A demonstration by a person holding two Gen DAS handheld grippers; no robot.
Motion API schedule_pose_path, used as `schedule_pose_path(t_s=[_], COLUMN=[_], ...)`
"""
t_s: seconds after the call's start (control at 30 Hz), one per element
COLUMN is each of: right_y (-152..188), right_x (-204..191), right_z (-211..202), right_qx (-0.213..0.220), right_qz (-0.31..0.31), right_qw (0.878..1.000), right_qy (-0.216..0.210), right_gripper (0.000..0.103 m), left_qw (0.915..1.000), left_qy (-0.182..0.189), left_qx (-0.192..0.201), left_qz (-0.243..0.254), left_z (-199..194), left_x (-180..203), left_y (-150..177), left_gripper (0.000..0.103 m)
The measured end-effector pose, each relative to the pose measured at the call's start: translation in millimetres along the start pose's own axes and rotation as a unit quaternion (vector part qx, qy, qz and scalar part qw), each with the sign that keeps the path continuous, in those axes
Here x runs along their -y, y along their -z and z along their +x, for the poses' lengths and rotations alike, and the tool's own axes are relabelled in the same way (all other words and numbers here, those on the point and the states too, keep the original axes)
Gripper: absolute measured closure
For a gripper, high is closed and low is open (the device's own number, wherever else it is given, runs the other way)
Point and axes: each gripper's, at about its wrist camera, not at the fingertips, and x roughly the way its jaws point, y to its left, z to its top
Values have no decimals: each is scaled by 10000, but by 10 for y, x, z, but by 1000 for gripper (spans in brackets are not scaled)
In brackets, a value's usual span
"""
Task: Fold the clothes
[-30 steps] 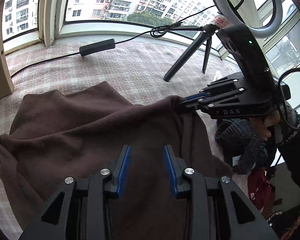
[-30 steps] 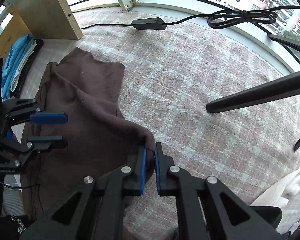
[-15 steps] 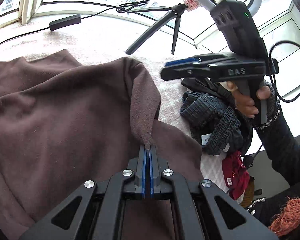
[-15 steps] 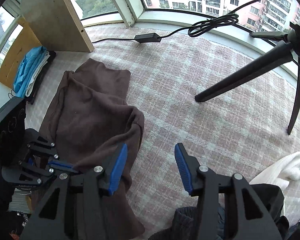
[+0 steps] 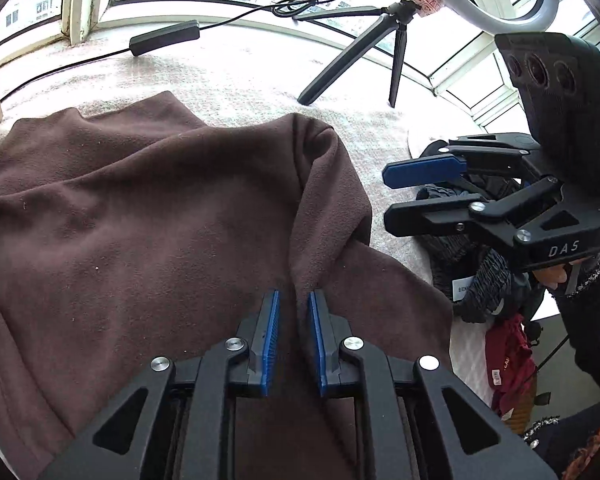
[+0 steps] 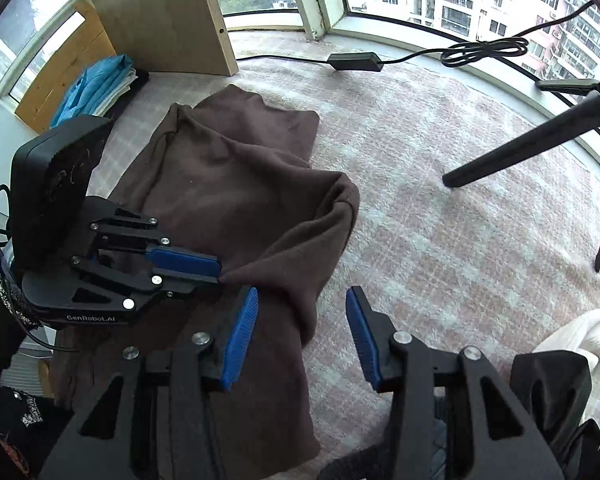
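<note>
Brown fleece covers most of the left wrist view: the brown garment point(image 5: 140, 220) lies spread over a pale plaid blanket point(image 5: 240, 80). One fold rises in a ridge from the middle of the view toward 1 o'clock.

The left claw point(image 5: 293, 294) points steeply down at the near end of that ridge. Its jaws are opening, with a narrow gap between the blue pads. The foot of the fold stands between the pads, closer to the right one, with a dark slit showing beside the left one. From the right wrist view, the left claw point(image 6: 218, 270) sits at 9 o'clock, and the fabric is drawn to a small point at its tips.

The right claw point(image 6: 302, 294) hangs above the garment's edge with its jaws spread wide and closing. No cloth is between them, and the hem and blanket show below. In the left wrist view it sits at 3 o'clock, just off the garment, over a heap of dark clothes point(image 5: 480, 276).

A red garment point(image 5: 508, 356) lies at 4 o'clock. The black tripod point(image 5: 340, 68) stands on the blanket at 1 o'clock, under a ring light point(image 5: 480, 12), and a power adapter point(image 5: 164, 38) lies at 11 o'clock near the window. In the right wrist view, folded blue clothes point(image 6: 92, 88) lie at 10 o'clock beside a wooden board point(image 6: 168, 16).
</note>
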Motion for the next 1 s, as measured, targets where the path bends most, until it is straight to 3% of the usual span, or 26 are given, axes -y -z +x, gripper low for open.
schedule_pose_path(t_s=[0.07,0.13,0.23,0.33,0.53,0.63,0.73,0.83,1.0], right_y=[-165,-311,-389,-216,658,1180,1658,2067,2699], right_x=[40,138,313,323,169,17,-270,-577,-894], right_z=[264,541,475,84,-1117,-1707,-1954,-1888,-1968], right_qx=[-134,-248,-36,296,1037,1441,1543,1270,1140], right_qz=[-89,-70,336,559,969,1117,1025,945,985], right_qw=[9989,9954,9967,9968,9897,9811,9780,9829,9840], right_qy=[450,924,743,484,-191,-642,-959,-944,-955], right_gripper=[68,67,67,67,67,67,66,66,67], left_qw=[10000,9997,9990,9978,9956,9957,9975,9980,9939], left_qy=[-25,-141,-183,-242,-535,-540,-305,-205,-300], left_qx=[72,184,404,620,764,727,507,187,-406], left_qz=[39,48,70,11,15,179,393,567,975], left_z=[-116,-273,-580,-887,-1416,-1533,-1397,-1127,-573], left_x=[22,47,119,203,468,704,957,1182,1504], left_y=[51,138,359,640,1349,1718,2033,2241,2567], left_gripper=[90,90,90,90,90,82,79,79,79])
